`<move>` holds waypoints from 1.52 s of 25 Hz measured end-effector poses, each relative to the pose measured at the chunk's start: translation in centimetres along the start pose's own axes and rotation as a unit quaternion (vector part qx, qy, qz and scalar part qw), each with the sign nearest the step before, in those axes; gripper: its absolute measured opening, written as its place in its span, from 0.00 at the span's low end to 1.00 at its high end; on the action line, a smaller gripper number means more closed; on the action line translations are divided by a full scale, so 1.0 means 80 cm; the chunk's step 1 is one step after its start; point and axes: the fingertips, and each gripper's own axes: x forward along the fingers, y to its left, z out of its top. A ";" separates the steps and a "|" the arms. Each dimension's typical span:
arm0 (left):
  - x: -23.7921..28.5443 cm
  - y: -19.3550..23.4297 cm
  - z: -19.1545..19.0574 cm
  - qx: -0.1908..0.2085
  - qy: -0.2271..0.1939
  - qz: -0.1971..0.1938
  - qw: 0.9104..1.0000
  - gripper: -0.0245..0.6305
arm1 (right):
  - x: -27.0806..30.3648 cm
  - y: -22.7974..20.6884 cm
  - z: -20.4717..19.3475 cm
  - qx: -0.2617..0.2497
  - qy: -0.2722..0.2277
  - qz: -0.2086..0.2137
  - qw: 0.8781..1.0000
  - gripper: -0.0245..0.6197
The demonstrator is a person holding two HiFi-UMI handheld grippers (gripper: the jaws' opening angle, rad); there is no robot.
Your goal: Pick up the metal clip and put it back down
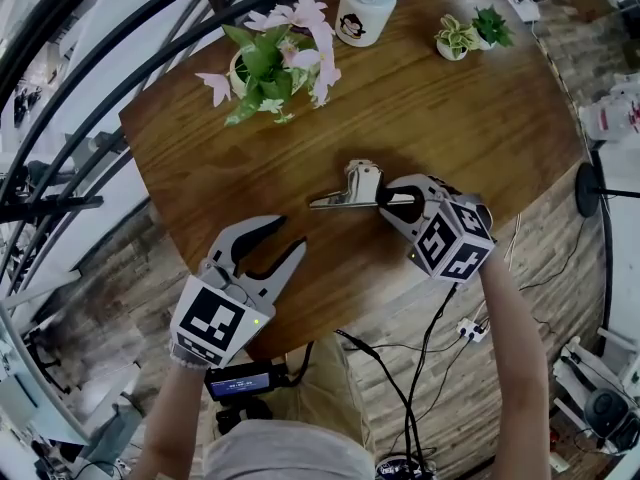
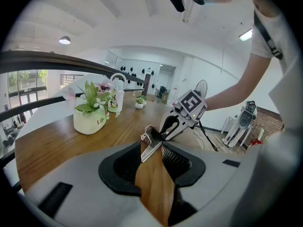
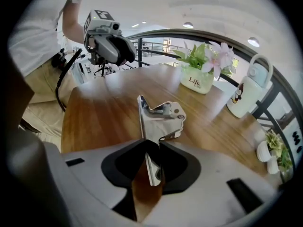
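R gripper (image 1: 385, 198) has its jaws pinched narrow on one flat handle of the metal clip (image 1: 350, 188), w/ the clip's sprung body sticking out past the fingertips over the middle of the round wooden table (image 1: 450, 118); can't tell if the clip is touching the wood. L gripper (image 1: 288, 233) sits at the table's near edge, well apart from the clip, jaws spread wide w/ only tabletop between them. The white flower pot (image 1: 265, 73), white jug (image 1: 368, 8) & two small succulents (image 1: 455, 38) stand along the far side.
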 end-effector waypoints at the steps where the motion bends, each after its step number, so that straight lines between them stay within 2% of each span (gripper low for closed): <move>1: 0.000 0.000 0.000 0.000 0.000 0.000 1.000 0.26 | -0.001 0.001 0.000 0.002 -0.002 0.001 1.000 0.19; 10: 0.000 -0.005 -0.001 0.004 0.002 -0.007 1.000 0.26 | -0.012 0.008 0.003 0.037 -0.033 0.016 0.999 0.06; 20: -0.010 -0.002 0.000 0.008 0.000 -0.008 1.000 0.25 | -0.013 0.023 0.005 0.088 -0.050 0.008 0.995 0.06; 26: -0.018 0.003 -0.003 0.005 0.001 -0.007 1.000 0.26 | -0.021 0.031 0.018 0.129 -0.078 0.001 0.989 0.06; 38: -0.042 -0.001 0.018 -0.013 -0.029 -0.018 0.999 0.26 | -0.069 0.058 0.078 0.172 -0.153 -0.025 0.973 0.06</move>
